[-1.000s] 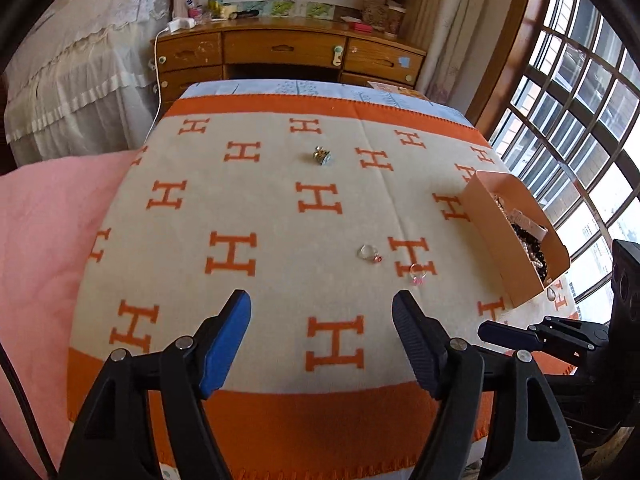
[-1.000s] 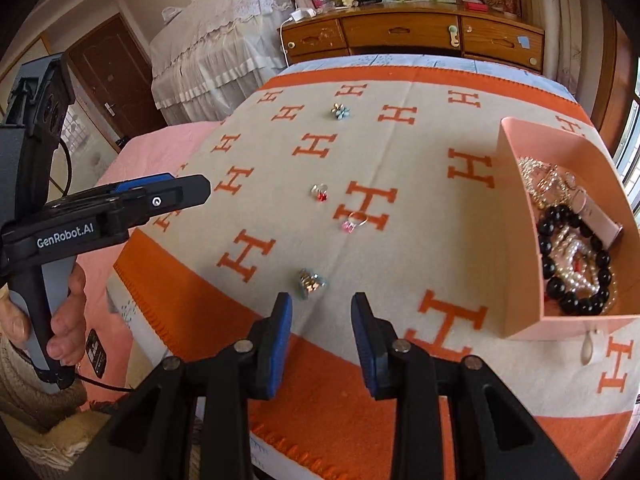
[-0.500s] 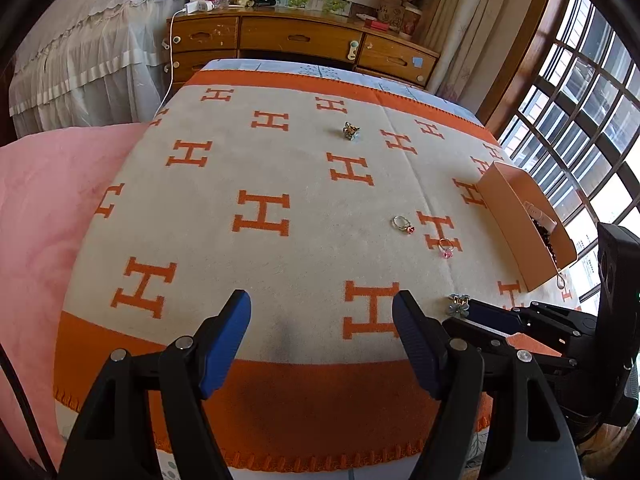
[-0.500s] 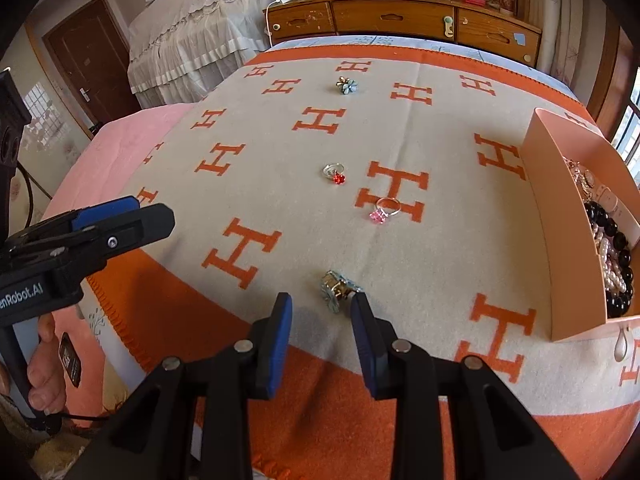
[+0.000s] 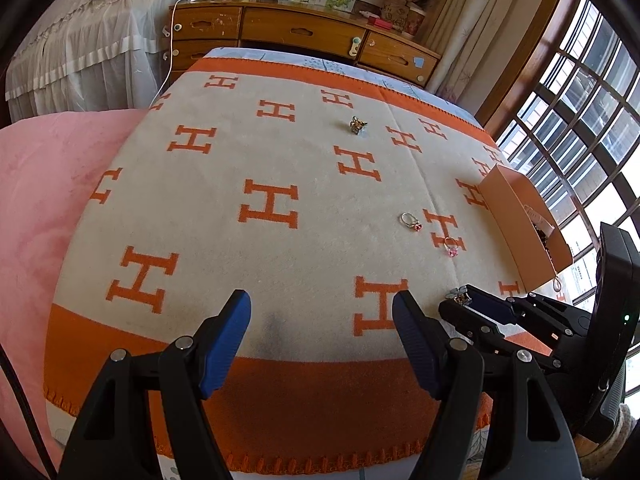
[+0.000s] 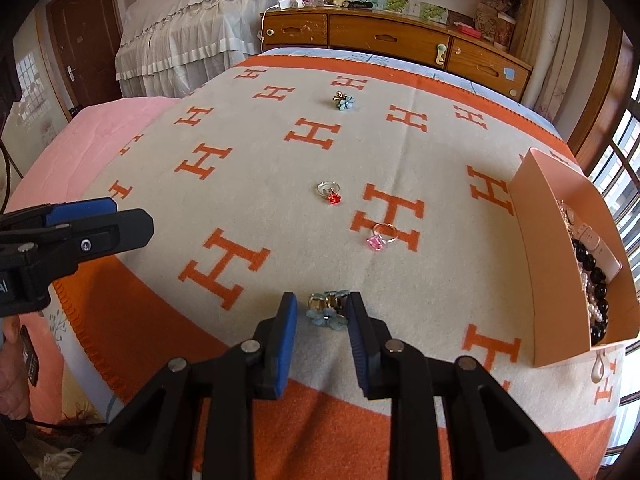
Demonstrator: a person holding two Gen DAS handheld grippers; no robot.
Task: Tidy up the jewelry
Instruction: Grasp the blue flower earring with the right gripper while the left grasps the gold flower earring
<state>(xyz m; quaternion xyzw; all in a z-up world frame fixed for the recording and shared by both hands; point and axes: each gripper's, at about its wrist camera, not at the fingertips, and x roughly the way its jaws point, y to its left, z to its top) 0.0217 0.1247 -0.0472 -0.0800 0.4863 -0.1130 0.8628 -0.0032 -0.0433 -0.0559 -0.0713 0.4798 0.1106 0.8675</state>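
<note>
A blue flower ring (image 6: 326, 312) lies on the H-patterned blanket between the fingers of my right gripper (image 6: 322, 312), which is open around it; it also shows in the left wrist view (image 5: 460, 295). A red-stone ring (image 6: 330, 193) and a pink-stone ring (image 6: 380, 238) lie further ahead. Another blue flower ring (image 6: 344, 101) lies far back. A peach box (image 6: 548, 248) at the right holds beads and bracelets. My left gripper (image 5: 320, 340) is open and empty above the blanket's near edge.
The blanket (image 5: 280, 208) covers a table with an orange border. A pink bed (image 5: 36, 200) lies left. A wooden dresser (image 5: 300, 36) stands behind. Windows (image 5: 580, 128) are at the right.
My right gripper has moved forward so the blue flower ring now sits between its fingers. The left gripper has drawn back and turned slightly left.
</note>
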